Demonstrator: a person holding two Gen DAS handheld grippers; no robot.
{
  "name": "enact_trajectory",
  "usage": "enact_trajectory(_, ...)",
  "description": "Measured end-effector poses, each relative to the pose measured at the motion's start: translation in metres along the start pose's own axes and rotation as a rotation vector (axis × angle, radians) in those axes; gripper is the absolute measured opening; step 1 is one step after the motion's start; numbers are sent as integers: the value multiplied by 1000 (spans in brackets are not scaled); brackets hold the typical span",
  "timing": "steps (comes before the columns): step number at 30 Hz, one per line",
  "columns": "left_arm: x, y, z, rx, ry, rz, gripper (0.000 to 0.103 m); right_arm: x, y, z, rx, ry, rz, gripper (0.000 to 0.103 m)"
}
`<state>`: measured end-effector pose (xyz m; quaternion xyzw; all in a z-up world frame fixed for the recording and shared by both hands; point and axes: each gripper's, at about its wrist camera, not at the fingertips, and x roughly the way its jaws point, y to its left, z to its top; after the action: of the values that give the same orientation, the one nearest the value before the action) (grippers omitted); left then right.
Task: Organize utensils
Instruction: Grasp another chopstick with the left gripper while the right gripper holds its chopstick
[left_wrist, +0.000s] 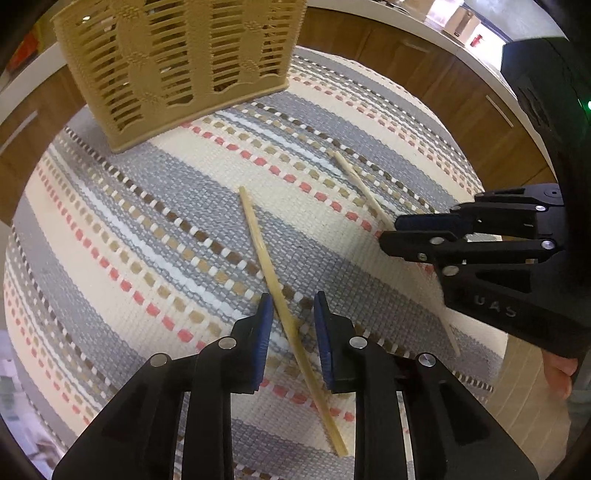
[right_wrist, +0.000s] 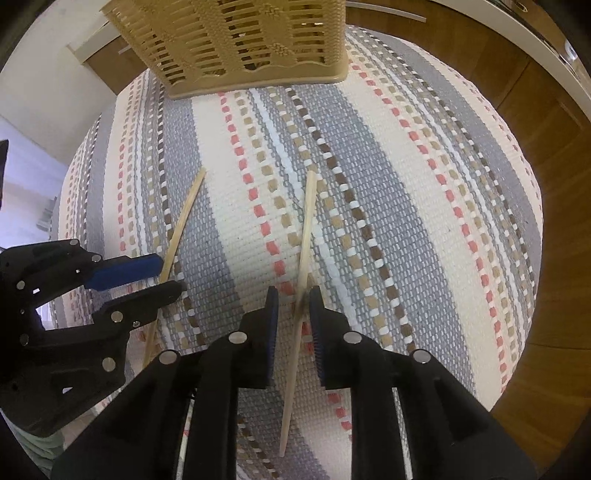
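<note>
**Two chopsticks, two grippers, one basket**

Two pale wooden chopsticks lie apart on a striped woven mat (left_wrist: 155, 206), each straddled by a hand-held gripper pointing steeply down. The left gripper (left_wrist: 293, 314) stands with its blue pads slightly spread around the left chopstick (left_wrist: 266, 258); a gap shows on either side and neither pad presses the wood. The right gripper (right_wrist: 293, 306) likewise brackets the right chopstick (right_wrist: 306, 229), its jaws narrowly parted, the stick lying just beside the right-hand pad; whether they touch cannot be told. Both sticks rest flat on the mat. Beyond them, at the mat's far edge, stands a tan slatted utensil basket (right_wrist: 236, 40), well apart from both sticks.
</note>
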<state>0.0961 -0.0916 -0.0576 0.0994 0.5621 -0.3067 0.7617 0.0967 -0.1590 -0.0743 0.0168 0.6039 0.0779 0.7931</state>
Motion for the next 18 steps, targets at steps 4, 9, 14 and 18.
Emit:
enact_trajectory(4,0,-4,-5,33,-39,50,3,-1,-1,-3,-7,-26,-11,4)
enact_trajectory(9,-17,5,-7,-17,-181,-46,0,-22,-3,-11,-11,-132,30,4)
enact_trajectory(14,-57,15,-11,-32,-360,-87,0,-61,-2,-22,-34,-289,64,4)
enact_trajectory(18,-60,16,-7,3,-311,-135,0,-69,3,-27,-50,-330,58,4)
